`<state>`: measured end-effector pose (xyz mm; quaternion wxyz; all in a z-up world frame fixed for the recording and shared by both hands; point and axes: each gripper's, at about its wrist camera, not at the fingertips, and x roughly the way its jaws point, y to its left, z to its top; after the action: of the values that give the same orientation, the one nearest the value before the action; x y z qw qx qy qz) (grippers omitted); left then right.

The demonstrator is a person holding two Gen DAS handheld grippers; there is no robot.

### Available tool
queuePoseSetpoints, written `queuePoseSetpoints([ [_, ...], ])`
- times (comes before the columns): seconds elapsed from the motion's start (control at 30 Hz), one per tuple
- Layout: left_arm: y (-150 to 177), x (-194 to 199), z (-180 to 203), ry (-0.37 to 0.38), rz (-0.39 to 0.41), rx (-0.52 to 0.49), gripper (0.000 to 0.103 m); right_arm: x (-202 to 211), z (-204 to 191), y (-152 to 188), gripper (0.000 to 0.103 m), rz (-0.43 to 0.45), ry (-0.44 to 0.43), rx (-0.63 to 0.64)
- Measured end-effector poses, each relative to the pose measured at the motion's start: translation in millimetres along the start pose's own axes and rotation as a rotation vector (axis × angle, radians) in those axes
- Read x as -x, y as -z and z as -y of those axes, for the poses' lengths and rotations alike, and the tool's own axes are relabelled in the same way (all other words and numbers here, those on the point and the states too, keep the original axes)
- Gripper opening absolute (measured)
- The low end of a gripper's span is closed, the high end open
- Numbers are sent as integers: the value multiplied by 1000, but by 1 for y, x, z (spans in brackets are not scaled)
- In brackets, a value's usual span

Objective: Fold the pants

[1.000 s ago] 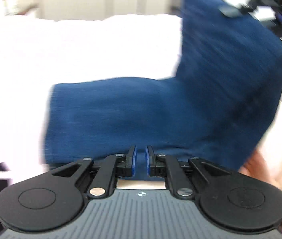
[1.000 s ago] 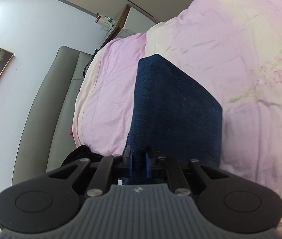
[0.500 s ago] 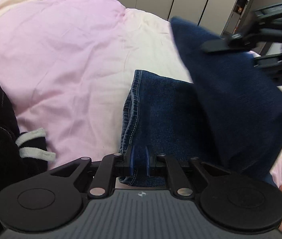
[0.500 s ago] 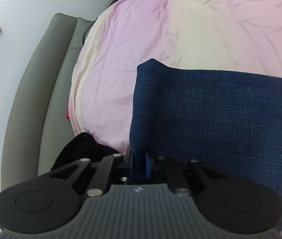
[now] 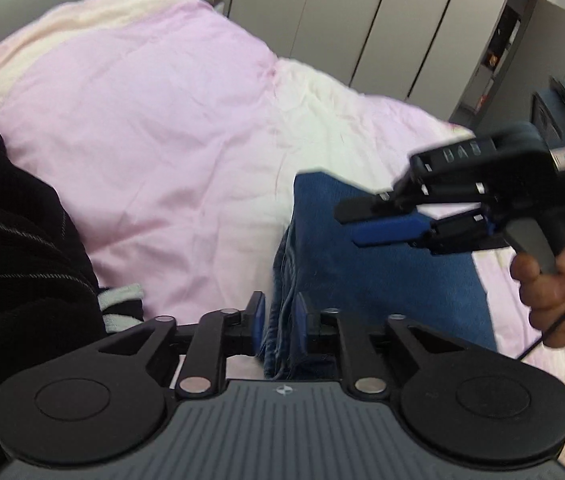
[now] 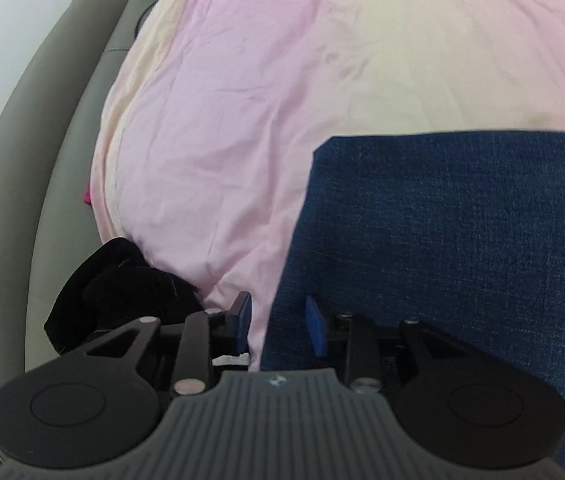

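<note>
Our left claw (image 5: 278, 328) has just been opening: its blue pads sit narrowly apart, with the folded edge of the pants (image 5: 382, 280) loose between them, so no real grip. Our right claw (image 6: 278, 322) has been opening too, and in the left view it hangs above the denim with a small gap and nothing pinched. The pants lie folded on the pink and cream bed (image 5: 154, 136), right in front of both claws. A hand (image 5: 558, 280) holds the right handle. Black clothes (image 5: 14, 248) sit off to the left, with grey wardrobes (image 5: 362, 12) behind the bed.
</note>
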<state>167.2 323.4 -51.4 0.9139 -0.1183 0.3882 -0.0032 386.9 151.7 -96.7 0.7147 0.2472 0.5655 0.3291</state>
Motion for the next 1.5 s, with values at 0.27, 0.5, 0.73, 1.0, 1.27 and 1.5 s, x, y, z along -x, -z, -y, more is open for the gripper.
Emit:
queuePoseSetpoints([
  [0.27,-2,2,66,-38,45,-198,22,81,25,29,28,87,68,150],
  [0.5,11,-54,62,-124,-59,-213,21,130,109,68,34,129,178,135],
  [0.73,31,-101,27,-152,-190,-164,13,129,170,82,37,121,168,19],
  [1.0,27,-108,19,-131,-226,-152,11,96,195,81,50,88,135,-16],
  [1.27,9,-85,25,-115,-226,-207,64,106,194,80,50,86,118,61],
  [1.5,-3,-106,18,-77,-264,-181,69,103,193,74,51,100,85,92],
])
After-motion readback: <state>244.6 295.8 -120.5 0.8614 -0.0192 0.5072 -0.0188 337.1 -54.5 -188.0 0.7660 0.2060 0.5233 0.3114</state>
